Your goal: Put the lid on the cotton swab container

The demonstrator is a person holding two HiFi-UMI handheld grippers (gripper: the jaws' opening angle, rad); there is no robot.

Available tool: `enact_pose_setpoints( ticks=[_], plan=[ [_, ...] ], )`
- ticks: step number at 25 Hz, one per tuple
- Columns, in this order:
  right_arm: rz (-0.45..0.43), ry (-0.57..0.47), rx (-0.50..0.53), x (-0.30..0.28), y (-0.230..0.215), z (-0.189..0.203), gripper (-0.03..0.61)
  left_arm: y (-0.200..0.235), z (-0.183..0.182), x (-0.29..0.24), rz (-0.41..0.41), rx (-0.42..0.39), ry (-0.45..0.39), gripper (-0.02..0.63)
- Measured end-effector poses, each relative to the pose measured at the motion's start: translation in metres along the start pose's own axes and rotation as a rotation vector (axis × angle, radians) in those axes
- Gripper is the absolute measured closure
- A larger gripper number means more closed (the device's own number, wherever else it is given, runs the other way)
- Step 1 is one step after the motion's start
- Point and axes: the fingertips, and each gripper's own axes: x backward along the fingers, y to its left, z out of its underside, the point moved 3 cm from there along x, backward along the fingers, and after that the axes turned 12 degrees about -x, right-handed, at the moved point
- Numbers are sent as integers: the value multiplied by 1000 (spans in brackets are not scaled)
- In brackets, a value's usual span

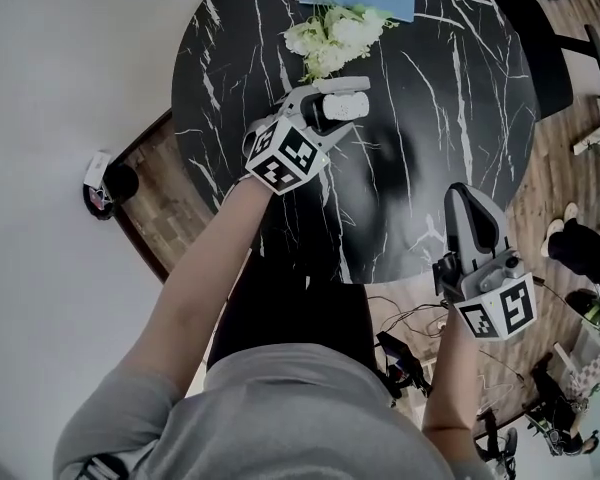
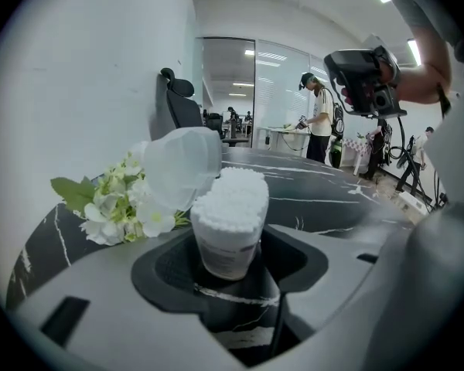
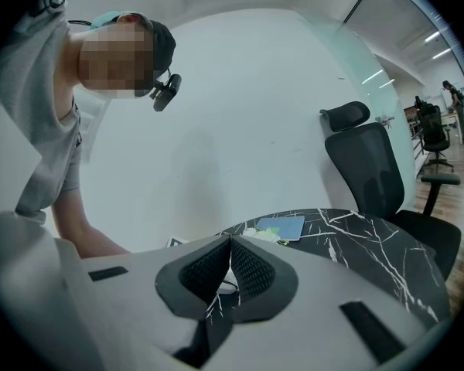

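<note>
Lid not on yet: left gripper (image 2: 232,267) jaws clamped on the cotton swab container (image 2: 230,219) over the black table (image 1: 430,98), swabs exposed, translucent lid (image 2: 182,165) tilted open beside its top, right gripper (image 3: 230,273) jaws together, empty, well apart

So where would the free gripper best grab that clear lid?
Probably across the lid's rounded side wall, coming from above. It leans tilted beside the top of the swab-filled container, and the left gripper clamps the container's lower body, so only the top stands free.
</note>
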Motion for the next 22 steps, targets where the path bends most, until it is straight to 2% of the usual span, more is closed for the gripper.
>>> enact_pose_setpoints(
  ticks=[10,22],
  plan=[
    [-6,-16,22,8,6,-10,552,-25,3,29,-6,11,15,370],
    [-49,-77,90,18,31,-47,552,-40,-12,76,-22,-9,14,370]
  ],
)
